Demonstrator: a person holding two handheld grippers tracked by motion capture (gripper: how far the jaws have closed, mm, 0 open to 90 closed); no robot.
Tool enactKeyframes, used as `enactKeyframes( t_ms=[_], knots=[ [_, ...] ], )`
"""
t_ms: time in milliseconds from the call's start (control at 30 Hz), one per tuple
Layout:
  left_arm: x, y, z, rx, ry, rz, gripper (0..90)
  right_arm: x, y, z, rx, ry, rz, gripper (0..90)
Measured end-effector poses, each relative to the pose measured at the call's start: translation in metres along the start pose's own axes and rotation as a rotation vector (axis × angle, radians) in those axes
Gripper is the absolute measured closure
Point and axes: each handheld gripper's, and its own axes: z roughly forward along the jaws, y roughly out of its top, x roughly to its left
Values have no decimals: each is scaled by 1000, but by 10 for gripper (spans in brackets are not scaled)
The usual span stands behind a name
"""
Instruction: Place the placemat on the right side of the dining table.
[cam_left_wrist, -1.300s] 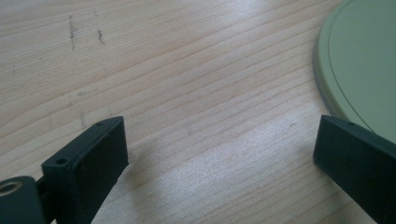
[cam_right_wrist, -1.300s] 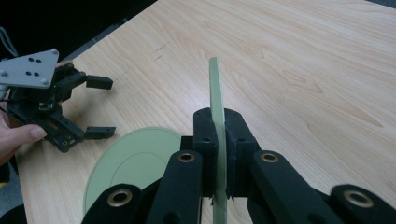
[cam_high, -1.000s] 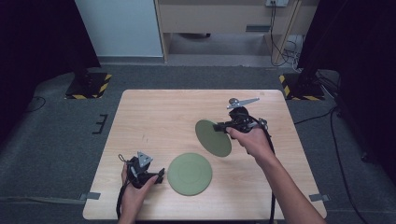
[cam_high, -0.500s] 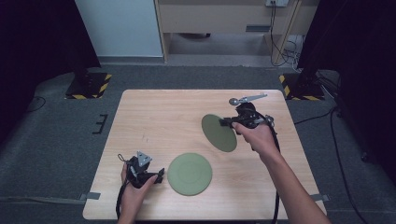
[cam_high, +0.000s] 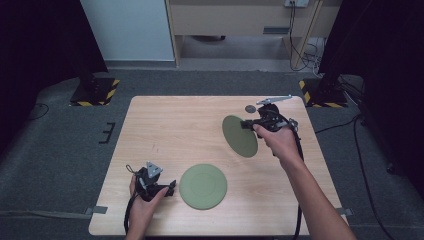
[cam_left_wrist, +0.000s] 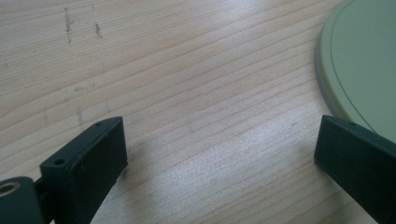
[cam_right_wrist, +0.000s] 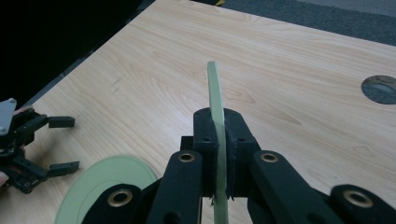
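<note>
Two round green plates are on view. One plate (cam_high: 203, 186) (cam_right_wrist: 105, 186) lies flat near the table's front edge. Beside its left rim rests my left gripper (cam_high: 171, 188) (cam_right_wrist: 61, 143), open, with bare wood between the fingers (cam_left_wrist: 100, 149) and the plate's rim (cam_left_wrist: 359, 60) at the upper right. The other plate (cam_high: 240, 136) hangs tilted above the table's right half. My right gripper (cam_high: 248, 124) (cam_right_wrist: 218, 128) is shut on its rim, and in the right gripper view this plate (cam_right_wrist: 214, 86) stands edge-on between the pads.
The wooden table (cam_high: 175, 120) has a small round hole (cam_high: 250, 108) (cam_right_wrist: 380, 88) near its far right corner. Grey carpet surrounds the table. Black stands with striped bases (cam_high: 95, 90) sit beyond the far corners, with cables on the floor at the right.
My right gripper has carried the tilted plate to the right, farther back and a little higher. The left gripper and the flat plate have stayed put.
</note>
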Motion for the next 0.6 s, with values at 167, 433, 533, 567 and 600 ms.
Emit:
enactKeyframes(
  t_ms=[167,433,533,567,600],
  knots=[
    [0,0,0,2,-3,-3,20,-4,2,0,-9,-20,12,859],
    [1,0,0,4,-5,-8,20,-10,3,5,-14,-45,33,859],
    [1,0,0,6,-8,-12,20,-12,4,7,-14,-56,37,859],
    [1,0,0,6,-8,-12,20,-13,5,8,-12,-61,39,859],
    [1,0,0,6,-6,-13,20,-14,5,8,-11,-64,42,859]
  ],
)
